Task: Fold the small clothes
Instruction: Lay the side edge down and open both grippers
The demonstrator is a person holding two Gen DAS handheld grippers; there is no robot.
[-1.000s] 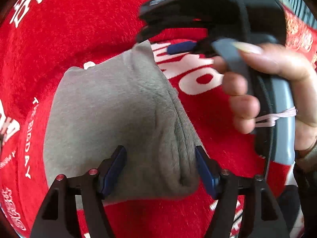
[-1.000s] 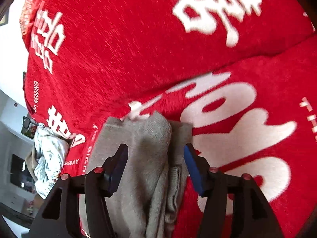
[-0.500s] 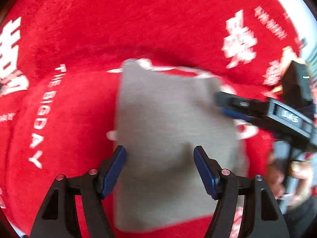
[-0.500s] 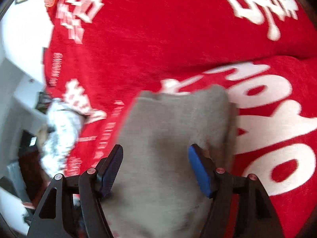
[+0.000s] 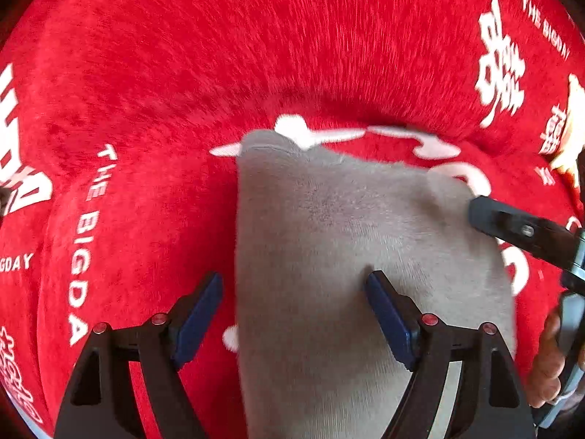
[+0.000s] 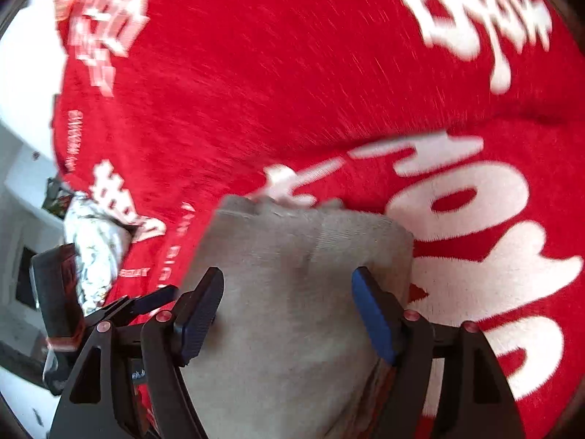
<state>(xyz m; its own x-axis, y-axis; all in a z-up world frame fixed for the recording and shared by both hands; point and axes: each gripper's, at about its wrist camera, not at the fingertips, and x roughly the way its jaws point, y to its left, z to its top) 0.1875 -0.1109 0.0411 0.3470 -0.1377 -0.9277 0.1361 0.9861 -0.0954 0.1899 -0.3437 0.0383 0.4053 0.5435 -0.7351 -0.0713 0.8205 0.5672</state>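
Your left tongs and right tongs were both spread wide, pinching nothing, poised over the grey cloth. It lay flat on the red blanket, folded it seemed, so you had likely let go to leave it settled.

A: Left gripper — what is it made of?
B: Black angular arms, dark blue pads, small red screw heads at the joints.
A: Right gripper?
B: The same build — black frame, blue pads, red screws.
A: At the left view's edge?
B: Bare fingers of the person's hand on what looks like a grey-blue handle.
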